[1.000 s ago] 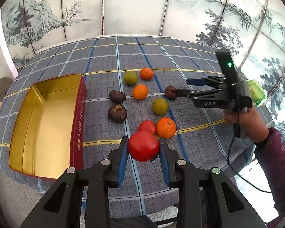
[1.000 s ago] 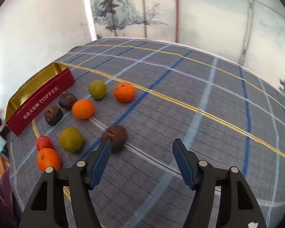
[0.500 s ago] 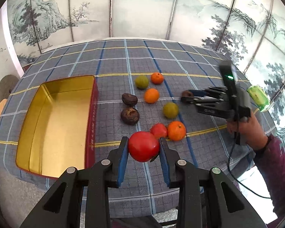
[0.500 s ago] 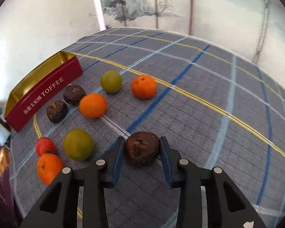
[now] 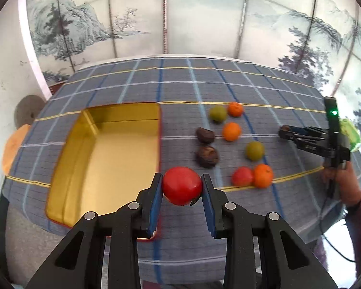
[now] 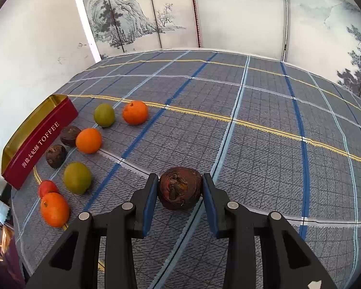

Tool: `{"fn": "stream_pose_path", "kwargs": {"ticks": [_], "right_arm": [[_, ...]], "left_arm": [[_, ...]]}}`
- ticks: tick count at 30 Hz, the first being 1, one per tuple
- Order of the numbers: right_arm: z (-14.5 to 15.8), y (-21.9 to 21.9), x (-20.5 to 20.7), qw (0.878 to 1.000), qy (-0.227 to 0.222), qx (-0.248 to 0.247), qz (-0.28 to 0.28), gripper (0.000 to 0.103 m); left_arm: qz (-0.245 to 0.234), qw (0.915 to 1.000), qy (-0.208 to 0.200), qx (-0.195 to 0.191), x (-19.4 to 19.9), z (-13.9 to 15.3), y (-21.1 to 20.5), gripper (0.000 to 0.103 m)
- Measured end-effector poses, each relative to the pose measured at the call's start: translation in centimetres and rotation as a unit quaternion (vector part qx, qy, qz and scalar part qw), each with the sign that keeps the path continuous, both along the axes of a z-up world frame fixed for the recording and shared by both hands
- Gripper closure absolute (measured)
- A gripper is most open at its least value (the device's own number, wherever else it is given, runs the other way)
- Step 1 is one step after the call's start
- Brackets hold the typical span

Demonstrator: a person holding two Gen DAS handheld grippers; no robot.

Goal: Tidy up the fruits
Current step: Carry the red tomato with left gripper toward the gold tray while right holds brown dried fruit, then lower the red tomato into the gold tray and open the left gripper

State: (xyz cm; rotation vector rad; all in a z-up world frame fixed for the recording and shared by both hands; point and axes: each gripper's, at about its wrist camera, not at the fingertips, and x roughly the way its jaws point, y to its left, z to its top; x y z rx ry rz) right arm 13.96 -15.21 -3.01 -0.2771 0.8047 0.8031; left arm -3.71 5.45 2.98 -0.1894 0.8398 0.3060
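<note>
Clamping a red fruit (image 5: 182, 185) between its blue pads, the left gripper (image 5: 182, 193) hangs just past the near right corner of the gold-lined toffee tin (image 5: 67, 159), whose bare floor lies ahead of it and to its left with no fruit inside. To that gripper's right, eight fruits sit loose on the checked cloth of the desk (image 5: 228, 82): two dark brown ones (image 5: 207, 156), closest to the tin, a small red one (image 5: 242, 175) touching an orange one (image 5: 263, 175), a green one (image 5: 254, 150) beyond them, another orange one (image 5: 231, 131), and farthest ahead a green one (image 5: 218, 113) beside an orange one (image 5: 235, 109). Farther right, a person's hand (image 5: 344, 180) carries the right gripper (image 6: 179, 192), which is closed on a third dark brown fruit (image 6: 179, 187), the pads pressed to both its sides; whether that fruit is clear of the cloth cannot be told. From this gripper's own view the tin (image 6: 36, 144) stands well off to the left, beyond the loose fruit.

By this showing the sorting has barely begun: nothing is in the tin, two fruits are in hand and eight wait on the desk. The red fruit looks closest to being dropped in, while the brown one must be carried across the whole cluster.
</note>
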Motion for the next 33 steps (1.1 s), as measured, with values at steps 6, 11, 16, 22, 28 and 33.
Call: {"fn": "stream_pose_path", "kwargs": {"ticks": [6,11,16,22,28,33], "right_arm": [[-0.4,0.2,0.4,1.0,0.004,-0.014,-0.009,0.069],[-0.5,0.5,0.2,1.0,-0.002,-0.023,-0.011,0.069],[-0.6,0.7,0.1,0.999,-0.007,-0.029,-0.012,0.069],[-0.7,0.8,0.0,0.999,-0.01,-0.032,-0.013,0.069],[-0.7,0.8,0.1,0.999,-0.011,-0.033,-0.013,0.069],[-0.7,0.8,0.1,0.999,-0.011,-0.033,-0.013,0.069]], "left_arm": [[0.029,0.9981,0.022,0.048,0.2,-0.8,2.9,0.07],[0.043,0.9955,0.042,0.073,0.4,-1.5,5.5,0.07],[0.044,0.9921,0.059,0.101,1.1,-1.9,7.1,0.07],[0.041,0.9872,0.078,0.133,2.3,-2.4,8.7,0.069],[0.042,0.985,0.096,0.137,3.8,-3.0,10.7,0.069],[0.043,0.9835,0.108,0.139,5.1,-3.6,12.0,0.069]]}}
